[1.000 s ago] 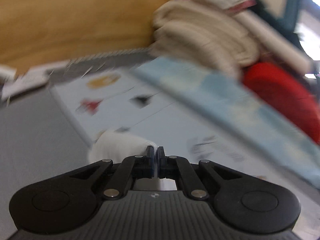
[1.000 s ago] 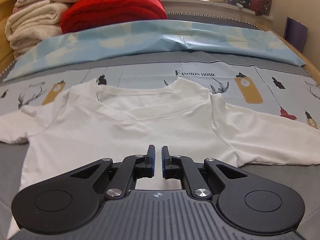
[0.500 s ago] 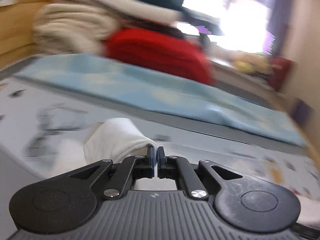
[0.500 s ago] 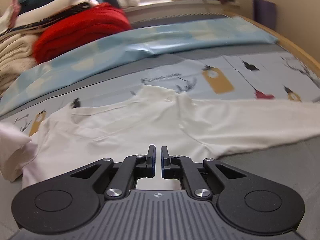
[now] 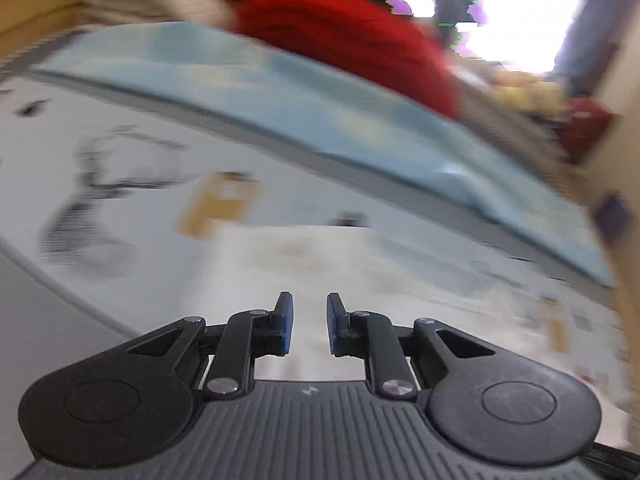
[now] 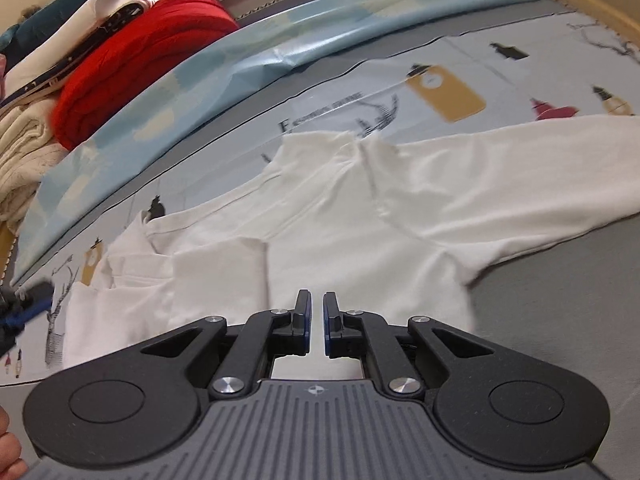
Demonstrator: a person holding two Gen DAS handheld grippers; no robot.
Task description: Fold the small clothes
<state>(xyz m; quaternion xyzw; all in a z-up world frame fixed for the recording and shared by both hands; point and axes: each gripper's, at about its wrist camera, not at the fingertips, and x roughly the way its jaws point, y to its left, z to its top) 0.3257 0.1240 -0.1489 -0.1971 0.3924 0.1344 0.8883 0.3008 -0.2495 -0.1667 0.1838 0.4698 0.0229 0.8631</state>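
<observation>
A white long-sleeved shirt [image 6: 352, 232] lies flat on the patterned mat, collar away from me. One sleeve [image 6: 216, 276] is folded across onto the body; the other sleeve [image 6: 540, 168] stretches out to the right. My left gripper [image 5: 308, 300] hovers over the white shirt [image 5: 320, 264] in a blurred view. Its jaws are opening and nothing is between the pads. A dark, blurred shape with blue [image 6: 28, 308] at the left edge of the right wrist view looks like that gripper. My right gripper [image 6: 316, 298] is shut and empty above the shirt's lower part.
A red folded blanket [image 6: 132, 60], a cream knit stack [image 6: 20, 148] and other folded cloth sit at the back left. A light blue sheet [image 6: 280, 52] runs behind the printed mat [image 6: 460, 92]. Grey bedding [image 6: 560, 300] lies to the right, and a wooden rim [image 6: 592, 8] beyond it.
My left gripper carried the sleeve end rightward over the shirt and let it go, its jaws parting. The sleeve now lies folded on the body. The right gripper rolled and stayed shut.
</observation>
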